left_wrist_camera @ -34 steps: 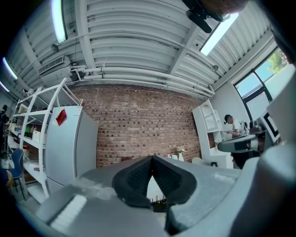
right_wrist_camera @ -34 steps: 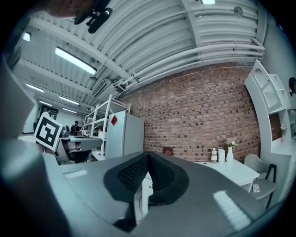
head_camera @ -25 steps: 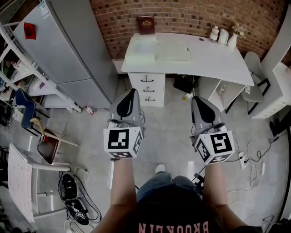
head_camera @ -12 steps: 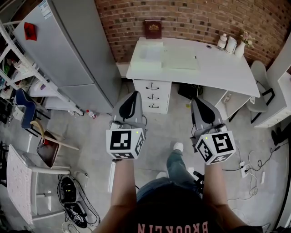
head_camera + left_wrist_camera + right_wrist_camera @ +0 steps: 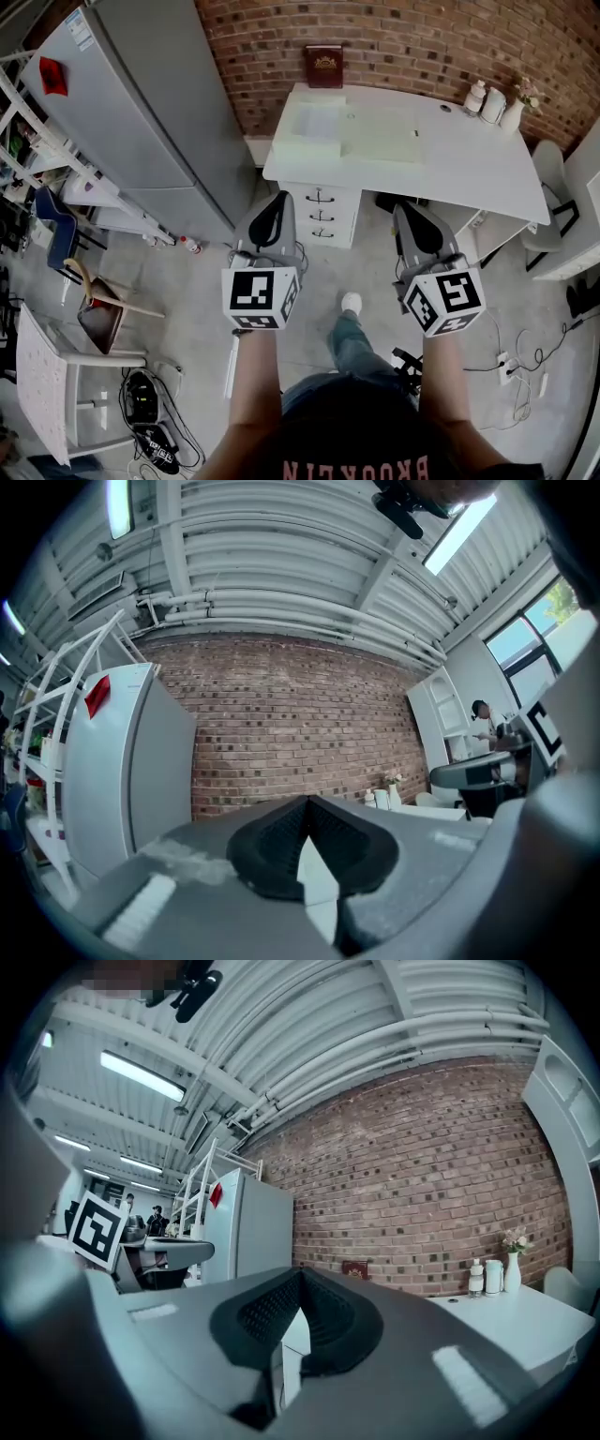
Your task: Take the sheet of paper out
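Note:
A white desk [image 5: 469, 169] stands against the brick wall ahead of me. On its left part lie a pale flat tray or folder [image 5: 314, 122] and a pale sheet or folder [image 5: 380, 141]; I cannot tell which one holds the paper. My left gripper [image 5: 277, 197] and right gripper [image 5: 405, 206] are held side by side over the floor, short of the desk, pointing level at it. Both are shut with nothing in them. The left gripper [image 5: 307, 801] and the right gripper [image 5: 300, 1274] show their pads closed tip to tip in their own views.
A drawer unit [image 5: 322, 214] sits under the desk's left end. A red book [image 5: 324, 67] leans on the wall, with bottles and a vase [image 5: 492, 101] at the desk's right. A tall grey cabinet [image 5: 141, 112] is at the left, a chair [image 5: 103, 309] beside me, and cables [image 5: 525, 366] on the floor.
The person has stepped forward, one foot now ahead. The desk has come closer and sits lower in the head view. Both grippers stay shut and side by side.

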